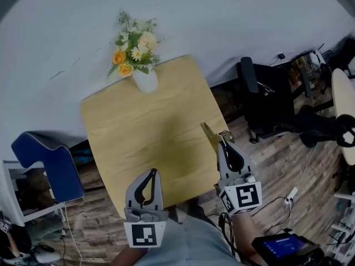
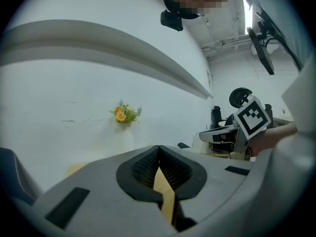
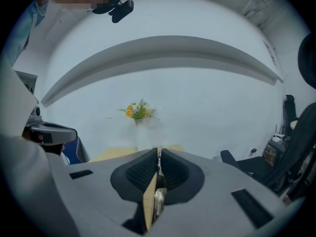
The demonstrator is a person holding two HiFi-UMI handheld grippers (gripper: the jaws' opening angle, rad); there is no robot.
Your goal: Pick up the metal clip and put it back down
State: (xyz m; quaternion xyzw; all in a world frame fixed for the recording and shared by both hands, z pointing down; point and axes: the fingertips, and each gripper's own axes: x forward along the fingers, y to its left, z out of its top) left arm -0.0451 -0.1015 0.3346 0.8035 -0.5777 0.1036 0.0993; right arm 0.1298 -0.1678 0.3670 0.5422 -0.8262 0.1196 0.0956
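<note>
The metal clip (image 1: 209,132) sticks out from the tips of my right gripper (image 1: 223,142) over the right edge of the wooden table (image 1: 138,132). My right gripper (image 3: 159,153) is shut on it, and a bit of shiny metal from the clip (image 3: 158,200) shows low between its pads. Near the table's front edge, my left gripper (image 1: 152,175) is shut with nothing in it. In the left gripper view its tips (image 2: 159,148) meet, and only tabletop shows through the gap below them.
A white vase of yellow and orange flowers (image 1: 138,60) stands at the table's far edge against the wall. A blue chair (image 1: 52,162) is left of the table, and black office chairs (image 1: 277,101) and cables are on the floor at the right.
</note>
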